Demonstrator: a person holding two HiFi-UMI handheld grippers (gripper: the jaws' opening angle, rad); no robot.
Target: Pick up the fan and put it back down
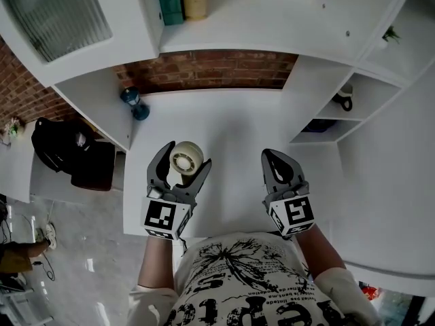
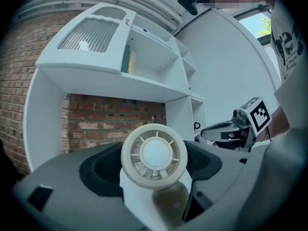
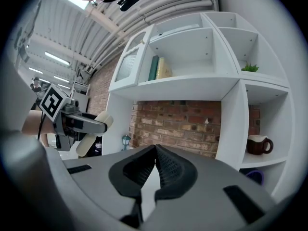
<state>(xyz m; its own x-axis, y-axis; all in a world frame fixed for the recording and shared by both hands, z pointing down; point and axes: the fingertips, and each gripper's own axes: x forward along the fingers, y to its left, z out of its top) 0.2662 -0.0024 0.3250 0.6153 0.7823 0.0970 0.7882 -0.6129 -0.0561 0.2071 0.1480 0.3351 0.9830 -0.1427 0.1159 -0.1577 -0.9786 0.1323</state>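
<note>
Head view first, closest to the person: the left gripper (image 1: 185, 153) has the fan (image 1: 186, 157) clamped between its jaws. The right gripper (image 1: 270, 153) hangs alongside it with nothing in it, its jaws pressed together at the tips.

The left gripper view shows the hold plainly. The jaws stand apart about as wide as the fan's round head, one dark pad on each side. The head faces back at the camera and the handle drops down towards the gripper's body.

In the right gripper view the fan is seen edge-on. It is tilted, with the head up beyond the jaw tip and the handle slanting down underneath. So its long axis runs at a slant across the jaw, not level.

I'd judge the fan is off the white desk (image 1: 231, 121), though no view shows its lower end against the surface for certain. The desk lies straight below the fan, so setting it back looks like a plain downward move for the left gripper. The fan would need to be brought upright or laid flat on the way.

Further off, a small blue lantern (image 1: 134, 103) stands at the desk's back left corner, well apart from the fan. Behind that is the brick wall (image 1: 204, 70), and a mug (image 3: 259, 145) sits in a shelf cubby to the right.
</note>
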